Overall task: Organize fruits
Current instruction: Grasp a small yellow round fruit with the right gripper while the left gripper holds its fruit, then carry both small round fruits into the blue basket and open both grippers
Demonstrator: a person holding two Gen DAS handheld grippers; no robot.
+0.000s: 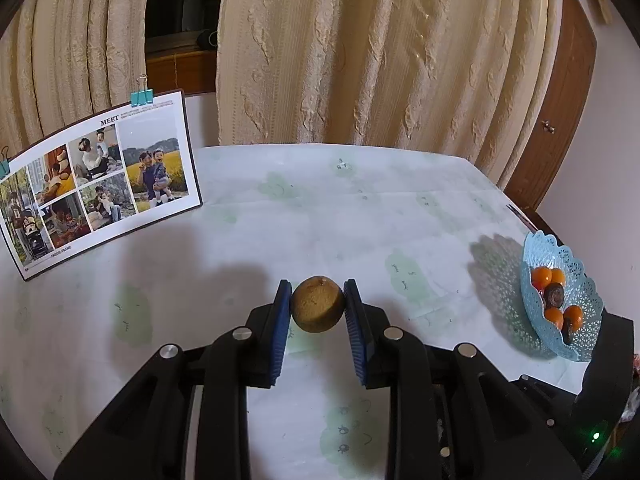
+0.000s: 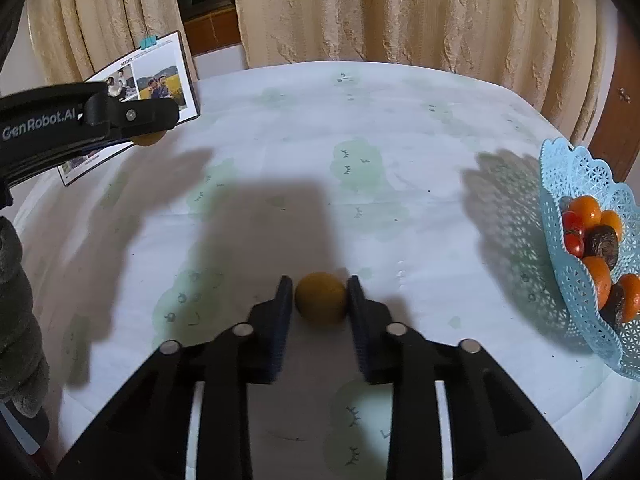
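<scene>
My left gripper [image 1: 317, 300] is shut on a round brown-green fruit [image 1: 317, 309] and holds it above the table. It also shows at the left of the right wrist view [image 2: 150, 136], with the fruit [image 2: 147, 139] under its fingers. My right gripper [image 2: 320, 296] is shut on a round yellow-brown fruit [image 2: 321, 299] low over the table. A light blue lace-pattern basket [image 1: 538, 308] [image 2: 560, 280] at the right table edge holds several orange fruits [image 2: 596, 276] and dark brown ones [image 2: 601, 242].
A photo collage board [image 1: 100, 184] [image 2: 160, 80] with teal binder clips leans at the table's back left. The table carries a white cloth [image 2: 360, 152] with pale green prints. Beige curtains [image 1: 380, 52] hang behind, and a wooden door [image 1: 560, 92] stands at the right.
</scene>
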